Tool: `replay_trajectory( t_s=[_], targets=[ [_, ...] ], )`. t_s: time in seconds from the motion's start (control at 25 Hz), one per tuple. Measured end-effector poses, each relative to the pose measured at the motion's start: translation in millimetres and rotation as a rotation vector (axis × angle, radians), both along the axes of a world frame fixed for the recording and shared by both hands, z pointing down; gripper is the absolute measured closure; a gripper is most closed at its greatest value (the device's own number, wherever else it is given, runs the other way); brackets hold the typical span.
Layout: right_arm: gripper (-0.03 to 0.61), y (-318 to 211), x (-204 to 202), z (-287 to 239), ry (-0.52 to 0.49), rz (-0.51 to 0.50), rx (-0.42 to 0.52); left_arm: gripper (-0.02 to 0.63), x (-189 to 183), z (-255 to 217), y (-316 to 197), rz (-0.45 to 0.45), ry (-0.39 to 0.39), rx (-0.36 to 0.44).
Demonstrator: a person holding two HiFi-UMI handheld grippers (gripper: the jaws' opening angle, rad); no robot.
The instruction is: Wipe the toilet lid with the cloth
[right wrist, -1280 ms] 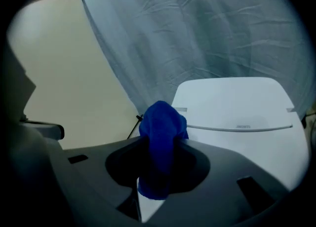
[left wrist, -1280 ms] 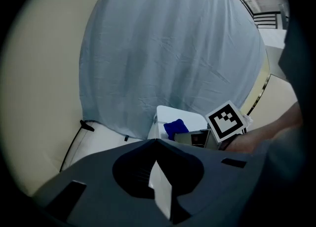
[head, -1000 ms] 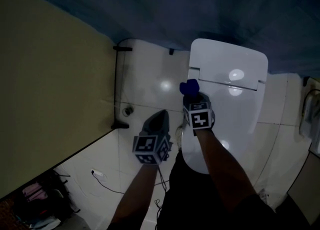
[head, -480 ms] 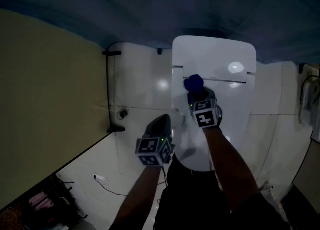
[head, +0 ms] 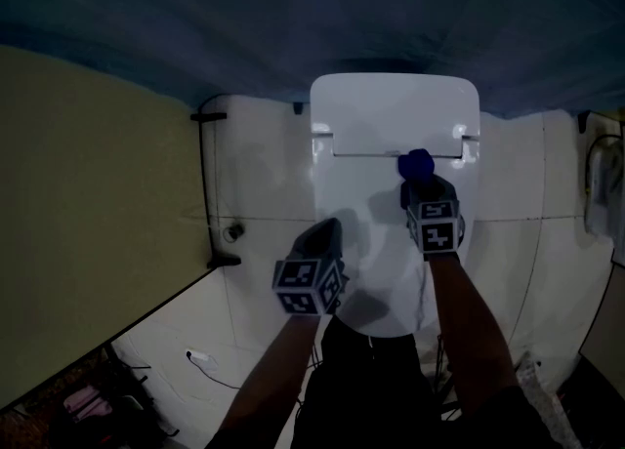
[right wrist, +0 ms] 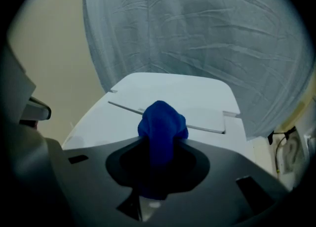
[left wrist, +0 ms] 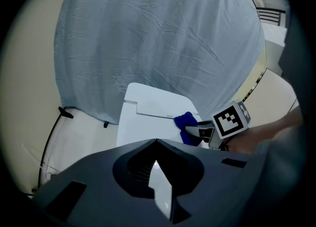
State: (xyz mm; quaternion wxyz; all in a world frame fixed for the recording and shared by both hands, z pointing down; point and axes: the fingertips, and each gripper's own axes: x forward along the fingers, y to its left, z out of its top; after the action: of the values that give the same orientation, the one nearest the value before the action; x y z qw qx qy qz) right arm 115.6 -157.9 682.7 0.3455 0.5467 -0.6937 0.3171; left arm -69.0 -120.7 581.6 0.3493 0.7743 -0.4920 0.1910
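1. Our right gripper [head: 420,183] has its fingers closed on a bunched dark-blue cloth [head: 417,162], which bulges out beyond the fingertips.
2. The dark-blue cloth sits at the rear right of the white plastic toilet lid [head: 376,213], right at the hinge line under the white rear housing [head: 391,110]. We cannot tell whether it presses on the surface or hangs just above it.
3. The lid lies flat, closed.
4. Our left gripper [head: 325,234] hovers over the lid's left edge, well apart from the cloth. Its fingers are shut together with nothing between them.
5. A pale blue-grey fabric sheet [left wrist: 158,38] hangs behind the toilet, a beige wall [head: 88,193] stands to the left, and a white tiled floor [head: 259,193] lies between.
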Motion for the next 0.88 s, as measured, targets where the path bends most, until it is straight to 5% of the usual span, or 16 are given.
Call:
replay_trajectory(
  t_s=[0.48,0.88],
  targets=[
    [0.479,28.4,96.8,-0.3,0.094,0.099,0.06,0.63,5.6,16.1,13.7,0.006,-0.014,-0.01],
    [0.479,51.4,129.2,1.2,0.11,0.189,0.063,0.63,6.7,20.6,28.4,0.013,0.004,-0.029]
  ],
)
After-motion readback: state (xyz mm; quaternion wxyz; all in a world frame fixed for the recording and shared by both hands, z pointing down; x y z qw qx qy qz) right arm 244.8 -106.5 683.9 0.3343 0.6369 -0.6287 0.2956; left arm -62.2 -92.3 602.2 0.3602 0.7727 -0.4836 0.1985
